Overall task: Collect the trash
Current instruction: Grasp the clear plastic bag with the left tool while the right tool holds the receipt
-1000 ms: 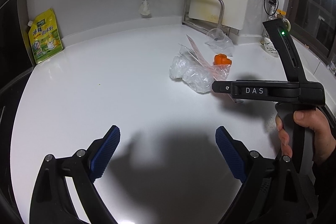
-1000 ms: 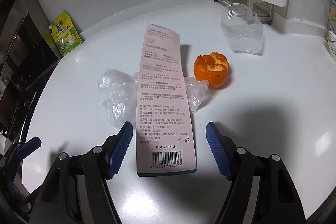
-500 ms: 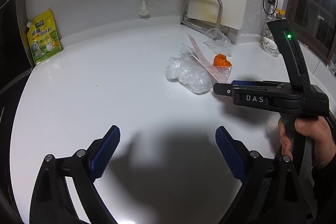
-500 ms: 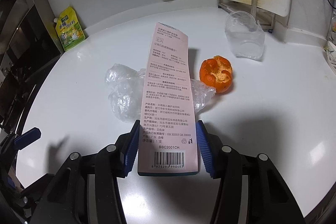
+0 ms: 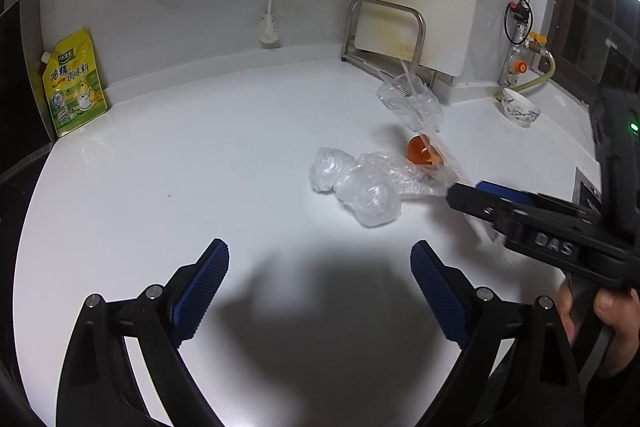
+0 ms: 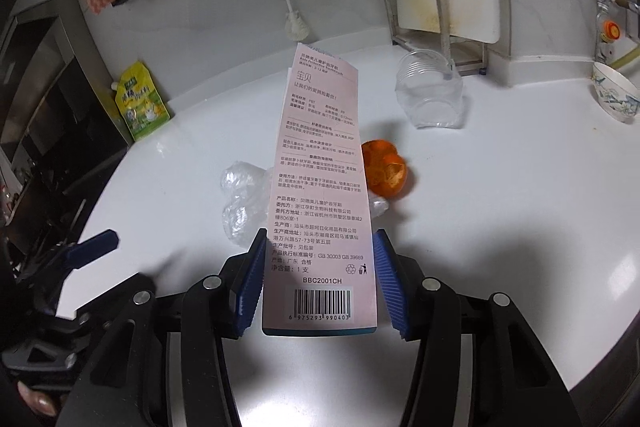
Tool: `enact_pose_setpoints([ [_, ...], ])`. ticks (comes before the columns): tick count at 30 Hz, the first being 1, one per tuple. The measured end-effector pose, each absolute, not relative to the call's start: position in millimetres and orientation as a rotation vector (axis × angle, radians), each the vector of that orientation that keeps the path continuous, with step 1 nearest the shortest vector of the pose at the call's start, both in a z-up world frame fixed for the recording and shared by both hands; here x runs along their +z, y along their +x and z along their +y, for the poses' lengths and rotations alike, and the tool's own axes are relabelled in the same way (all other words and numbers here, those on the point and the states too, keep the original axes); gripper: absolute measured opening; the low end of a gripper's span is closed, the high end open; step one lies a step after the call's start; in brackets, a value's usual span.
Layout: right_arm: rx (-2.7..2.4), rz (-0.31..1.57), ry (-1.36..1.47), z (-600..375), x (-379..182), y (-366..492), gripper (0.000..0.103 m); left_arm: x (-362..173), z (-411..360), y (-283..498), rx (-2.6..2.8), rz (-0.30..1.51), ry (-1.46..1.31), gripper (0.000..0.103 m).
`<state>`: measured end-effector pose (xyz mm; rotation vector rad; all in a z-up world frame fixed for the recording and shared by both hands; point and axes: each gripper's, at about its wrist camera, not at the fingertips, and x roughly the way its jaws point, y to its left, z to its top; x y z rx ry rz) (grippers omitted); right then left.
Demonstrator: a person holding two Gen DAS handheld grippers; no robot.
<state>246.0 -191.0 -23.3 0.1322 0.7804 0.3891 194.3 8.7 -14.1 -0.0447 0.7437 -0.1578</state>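
Right gripper (image 6: 320, 279): blue pads pressed on both long edges of the pink toothbrush package (image 6: 320, 195), having closed on it within the last second; the barcode end sits between the pads and the far end tilts up off the counter.
Left gripper (image 5: 320, 291): jaws wide apart, nothing between them, hanging over a bare shadowed part of the white counter (image 5: 200, 167).
Package surroundings: crumpled clear plastic wrap (image 6: 242, 203) lies on the counter under and to the left of the package; orange peel (image 6: 386, 169) lies just to its right.
Farther back: a clear plastic cup (image 6: 430, 91) lies on its side near the metal rack (image 6: 416, 7) with a white cutting board.
Counter edges: a yellow-green pouch (image 5: 74, 83) leans against the wall at left; a patterned bowl (image 6: 616, 93) stands at right.
Wall: a bottle brush (image 5: 269, 7) and hanging cloths.
Person: a hand (image 5: 608, 323) grips the right gripper's handle.
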Motion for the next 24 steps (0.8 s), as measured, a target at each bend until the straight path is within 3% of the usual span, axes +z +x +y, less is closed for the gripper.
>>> enact_pose_setpoints([
  [18, 0.301, 0.717, 0.196, -254.3, -19.0, 214.9, 0.050, -37.6, -34.8, 276.7, -0.067, 0.815, -0.010, 0.088],
  [20, 0.304, 0.715, 0.202, -256.1, -19.5, 212.6, 0.050, -41.0, -38.2, 279.8, -0.059, 0.829, 0.008, 0.079],
  [24, 0.309, 0.712, 0.215, -258.7, -20.9, 208.6, 0.050, -49.4, -41.3, 283.7, -0.065, 0.875, 0.023, 0.044],
])
